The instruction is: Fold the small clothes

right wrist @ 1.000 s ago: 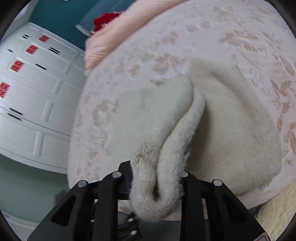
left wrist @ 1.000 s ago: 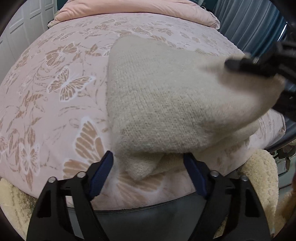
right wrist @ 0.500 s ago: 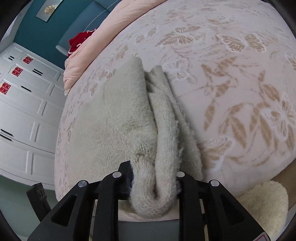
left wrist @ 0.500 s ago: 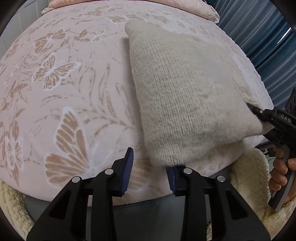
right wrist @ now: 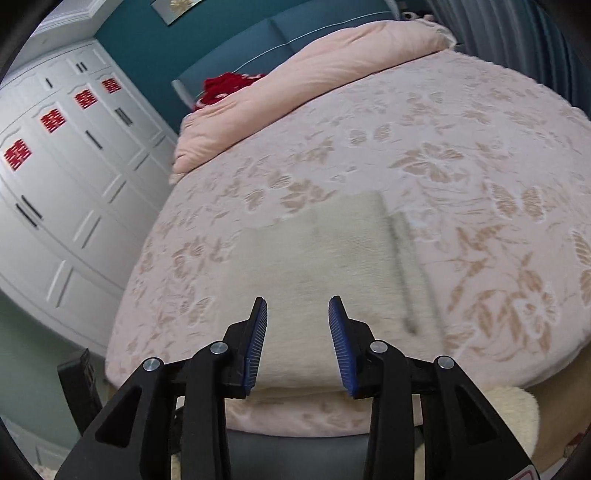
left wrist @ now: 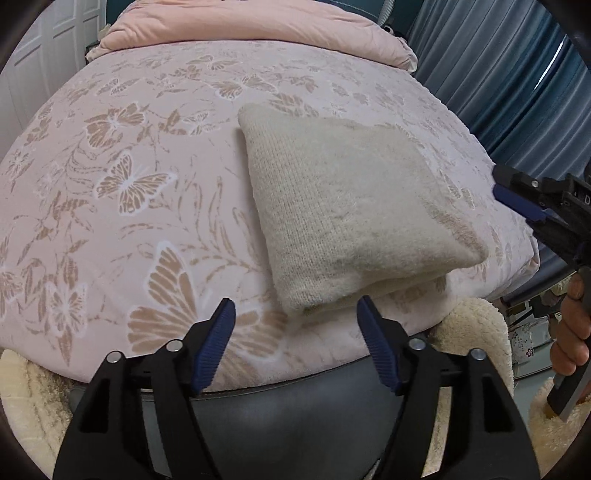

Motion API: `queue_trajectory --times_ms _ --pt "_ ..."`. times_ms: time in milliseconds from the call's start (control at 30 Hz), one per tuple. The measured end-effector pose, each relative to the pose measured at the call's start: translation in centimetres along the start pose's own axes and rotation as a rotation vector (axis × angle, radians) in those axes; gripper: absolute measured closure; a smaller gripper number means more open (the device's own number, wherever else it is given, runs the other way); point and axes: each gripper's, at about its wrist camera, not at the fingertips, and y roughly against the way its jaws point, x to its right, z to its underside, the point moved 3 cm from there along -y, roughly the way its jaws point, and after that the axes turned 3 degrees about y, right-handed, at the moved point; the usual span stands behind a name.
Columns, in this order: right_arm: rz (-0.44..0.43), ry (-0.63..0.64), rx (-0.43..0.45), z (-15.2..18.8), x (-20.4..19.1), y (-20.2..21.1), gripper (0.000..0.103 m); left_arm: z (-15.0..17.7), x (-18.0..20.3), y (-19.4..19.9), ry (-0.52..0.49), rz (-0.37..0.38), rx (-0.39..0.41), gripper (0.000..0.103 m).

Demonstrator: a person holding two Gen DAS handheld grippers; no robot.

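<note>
A cream knitted garment [left wrist: 351,214] lies folded on the pink butterfly bedspread [left wrist: 129,221], near the bed's front right corner. My left gripper [left wrist: 295,332] hovers just short of the garment's near corner. Its jaws are opening and nothing is between them. In the right wrist view the garment [right wrist: 325,258] is blurred. My right gripper [right wrist: 297,332] is above its near edge, jaws opening, with no cloth between the blue pads. The right gripper [left wrist: 511,190] also shows at the left wrist view's right edge, off the garment's right corner, held by a hand [left wrist: 570,321].
A pink rolled duvet [left wrist: 258,29] lies across the head of the bed. Blue curtains [left wrist: 498,92] hang on the right, and a white wardrobe [right wrist: 55,177] stands on the left. A fluffy cream rug [left wrist: 472,325] lies below the bed's dark front edge [left wrist: 295,406].
The right gripper has let go of the bunched garment edge and pulled back. The left gripper narrowed, then widened and drew away. The garment now lies flat and folded.
</note>
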Motion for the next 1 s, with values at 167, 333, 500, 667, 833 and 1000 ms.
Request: queue_trajectory --times_ms 167,333,500,667,833,1000 --pt "0.028 0.166 -0.195 3.9 -3.5 -8.7 0.073 -0.3 0.0 1.1 0.001 -0.033 0.007 0.034" --pt "0.087 0.192 -0.301 6.1 -2.9 -10.5 0.079 -0.4 -1.2 1.8 0.038 -0.055 0.003 0.033" --pt "0.062 0.227 -0.232 4.3 -4.5 -8.4 0.078 -0.4 -1.2 1.2 0.045 -0.058 0.001 0.029" --pt "0.134 0.278 -0.340 6.6 -3.6 -11.7 0.081 -0.5 -0.4 0.9 0.032 -0.069 -0.017 0.029" --pt "0.119 0.181 -0.168 0.3 -2.3 -7.5 0.080 -0.8 0.5 0.4 0.007 -0.085 -0.022 0.029" --pt "0.274 0.119 -0.130 -2.9 4.0 -7.4 0.074 -1.4 1.6 -0.1 -0.009 -0.086 -0.023 0.029"
